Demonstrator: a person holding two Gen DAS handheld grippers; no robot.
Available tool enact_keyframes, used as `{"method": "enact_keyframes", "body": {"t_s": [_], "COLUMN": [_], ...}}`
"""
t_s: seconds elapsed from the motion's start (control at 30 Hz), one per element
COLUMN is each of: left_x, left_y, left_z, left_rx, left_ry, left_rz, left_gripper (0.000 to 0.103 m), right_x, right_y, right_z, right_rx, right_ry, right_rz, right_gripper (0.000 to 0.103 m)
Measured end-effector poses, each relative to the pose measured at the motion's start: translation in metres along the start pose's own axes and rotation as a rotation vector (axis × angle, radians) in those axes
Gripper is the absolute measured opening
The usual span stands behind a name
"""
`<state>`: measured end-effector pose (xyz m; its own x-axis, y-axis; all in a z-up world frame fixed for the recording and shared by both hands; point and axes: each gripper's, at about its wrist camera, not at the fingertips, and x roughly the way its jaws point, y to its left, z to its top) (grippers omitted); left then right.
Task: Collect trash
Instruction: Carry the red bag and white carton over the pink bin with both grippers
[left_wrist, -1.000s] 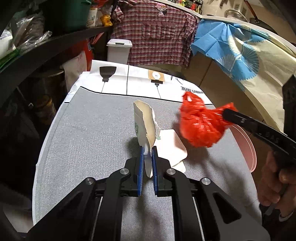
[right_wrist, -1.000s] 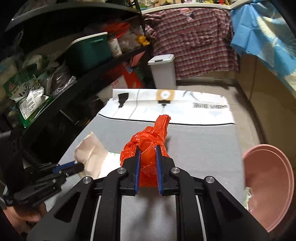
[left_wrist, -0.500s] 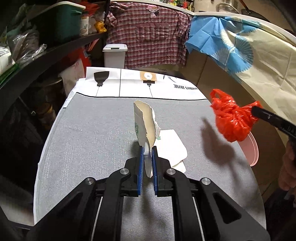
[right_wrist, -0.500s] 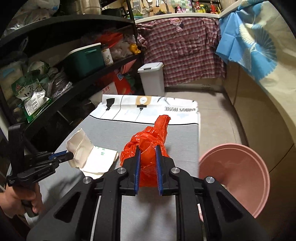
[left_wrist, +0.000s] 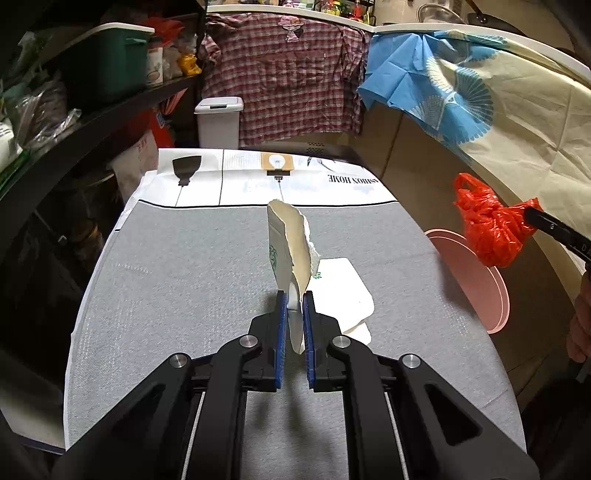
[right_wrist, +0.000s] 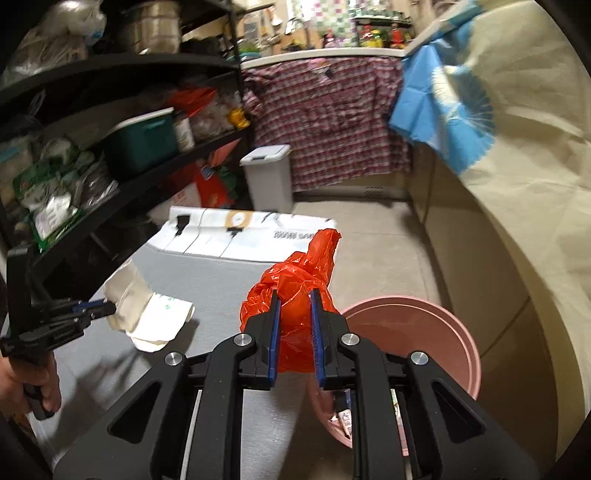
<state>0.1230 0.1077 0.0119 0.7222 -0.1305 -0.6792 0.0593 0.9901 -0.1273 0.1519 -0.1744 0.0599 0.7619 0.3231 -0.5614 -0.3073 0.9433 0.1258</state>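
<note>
Right tool (right_wrist: 293, 325) has carried the red plastic bag (right_wrist: 295, 291) off the worktop (left_wrist: 184, 280) and out over the pink basin (right_wrist: 436, 325), where a second ago it hung above the grey cloth. Its jaws are drawn close on the crumpled plastic, gripping it at the lower part with the knotted end sticking up ahead. From the left wrist view the bag hangs in the air past the worktop's right edge, above the basin's rim. That puts this piece of trash about where it should be let go; I judge that opening the jaws would drop it inside.

Inside the basin, low in the right wrist view, something lies already, perhaps scraps or a wrapper, though the tool's body hides most of it and I cannot say what.

Left tool (left_wrist: 293, 314) has not moved in that time. Its jaws are nearly closed, pinching the torn paper cup (left_wrist: 290, 247) by its lower edge, the cup standing upright between the blue pads. A flat white piece with green print (left_wrist: 343, 291) sits just behind and to the right of it, touching the cloth; whether it is joined to the cup is unclear. The cup would go to the basin next, I expect.
</note>
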Motion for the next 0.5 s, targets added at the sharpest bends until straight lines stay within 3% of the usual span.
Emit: {"method": "enact_keyframes", "body": {"t_s": [0.27, 0.5], "left_x": [-0.004, -0.016], "left_y": [-0.016, -0.044], "left_z": [0.001, 0.021], "left_rx": [0.003, 0.022], "left_ry": [-0.005, -0.047], "left_rz": [-0.020, -0.065], "left_gripper": [0.009, 0.009], "right_x": [-0.020, -0.021], "right_y": [-0.041, -0.083], "right_z": [-0.017, -0.025], "right_rx": [0.119, 0.240], "right_ry": [-0.035, -0.028], "right_rz": [-0.087, -0.153], "right_gripper": [0.015, 0.015]}}
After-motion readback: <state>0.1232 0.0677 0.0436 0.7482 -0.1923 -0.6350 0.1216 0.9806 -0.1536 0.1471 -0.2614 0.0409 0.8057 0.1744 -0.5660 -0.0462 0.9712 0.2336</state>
